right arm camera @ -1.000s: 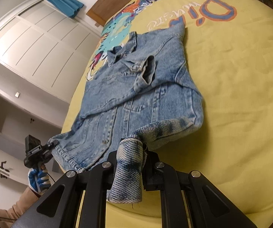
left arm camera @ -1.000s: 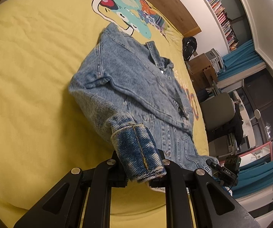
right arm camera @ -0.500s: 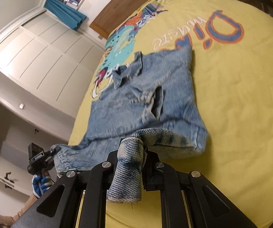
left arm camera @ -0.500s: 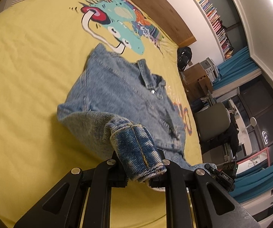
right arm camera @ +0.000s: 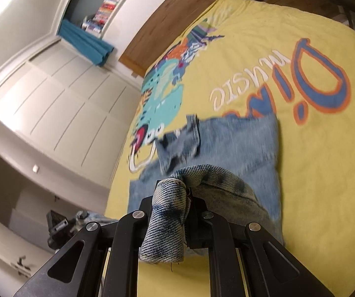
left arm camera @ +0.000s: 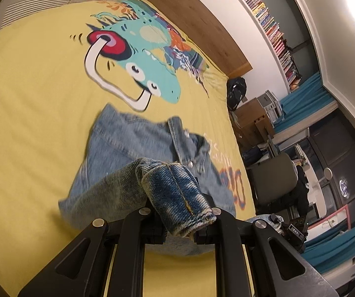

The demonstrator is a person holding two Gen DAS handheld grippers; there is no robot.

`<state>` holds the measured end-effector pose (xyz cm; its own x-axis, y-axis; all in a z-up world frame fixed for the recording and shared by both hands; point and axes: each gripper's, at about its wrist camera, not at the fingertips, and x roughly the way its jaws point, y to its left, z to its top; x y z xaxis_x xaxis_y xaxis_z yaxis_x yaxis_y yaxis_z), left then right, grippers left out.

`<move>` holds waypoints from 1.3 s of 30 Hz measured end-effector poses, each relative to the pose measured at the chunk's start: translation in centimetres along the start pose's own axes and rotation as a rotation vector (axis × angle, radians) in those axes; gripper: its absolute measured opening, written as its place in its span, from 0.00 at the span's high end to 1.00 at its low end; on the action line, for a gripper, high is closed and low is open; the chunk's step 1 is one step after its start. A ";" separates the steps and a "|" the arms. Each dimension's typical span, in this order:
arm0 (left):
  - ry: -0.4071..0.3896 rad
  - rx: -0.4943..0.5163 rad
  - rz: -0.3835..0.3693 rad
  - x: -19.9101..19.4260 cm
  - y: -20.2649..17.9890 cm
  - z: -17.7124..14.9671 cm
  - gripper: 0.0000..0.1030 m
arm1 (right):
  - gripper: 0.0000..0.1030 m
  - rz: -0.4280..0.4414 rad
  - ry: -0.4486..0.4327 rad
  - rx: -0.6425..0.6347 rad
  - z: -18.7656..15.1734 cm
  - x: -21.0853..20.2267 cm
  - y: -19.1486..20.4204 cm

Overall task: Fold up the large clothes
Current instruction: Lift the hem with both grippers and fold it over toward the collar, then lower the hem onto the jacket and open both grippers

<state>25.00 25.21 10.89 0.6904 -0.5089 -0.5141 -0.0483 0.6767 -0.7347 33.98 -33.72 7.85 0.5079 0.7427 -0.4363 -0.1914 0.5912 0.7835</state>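
Denim jacket (left arm camera: 138, 148) on yellow bedspread (left arm camera: 34, 104), nothing obstructing.

Your left gripper (left arm camera: 179, 219) pinches the denim jacket (left arm camera: 138, 153) hem; the collar lies at one o'clock on the yellow bedspread (left arm camera: 29, 104).

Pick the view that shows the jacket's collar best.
Left wrist view: the collar stands in profile with a snap button visible beside it, only mildly blurred. In the right wrist view the collar is smeared by motion blur, partly behind the raised denim held in the right gripper.
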 end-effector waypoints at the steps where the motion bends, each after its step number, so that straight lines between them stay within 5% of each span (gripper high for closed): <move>1: -0.002 0.001 0.002 0.7 0.1 0.7 0.89 | 0.87 0.001 -0.005 0.010 0.6 0.5 -0.2; 8: -0.003 -0.052 0.044 5.9 2.1 4.7 0.89 | 0.87 -0.017 -0.018 0.117 4.5 5.7 -2.6; 19: 0.077 -0.147 0.187 13.9 6.8 7.6 0.87 | 0.83 -0.161 0.056 0.274 6.9 13.5 -8.8; 25: 0.080 -0.243 0.176 15.0 9.1 8.0 0.68 | 0.61 -0.172 0.066 0.332 6.9 14.8 -10.7; 27: 0.064 -0.272 0.159 14.7 9.6 8.1 0.62 | 0.38 -0.169 0.052 0.344 6.9 14.8 -11.0; 28: 0.051 -0.282 0.152 14.5 9.8 8.1 0.59 | 0.35 -0.178 0.035 0.347 7.1 14.5 -11.1; 33: -0.020 -0.270 0.151 12.1 9.5 9.2 0.53 | 0.29 -0.165 -0.003 0.361 7.7 13.3 -11.2; 39: -0.016 -0.102 0.255 10.7 5.9 8.7 0.53 | 0.25 -0.234 0.022 0.231 7.1 12.4 -8.2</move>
<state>38.41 28.42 4.91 0.6576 -0.3199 -0.6820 -0.2942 0.7245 -0.6234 47.85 -31.63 -0.83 0.4972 0.6028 -0.6240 0.1254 0.6618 0.7391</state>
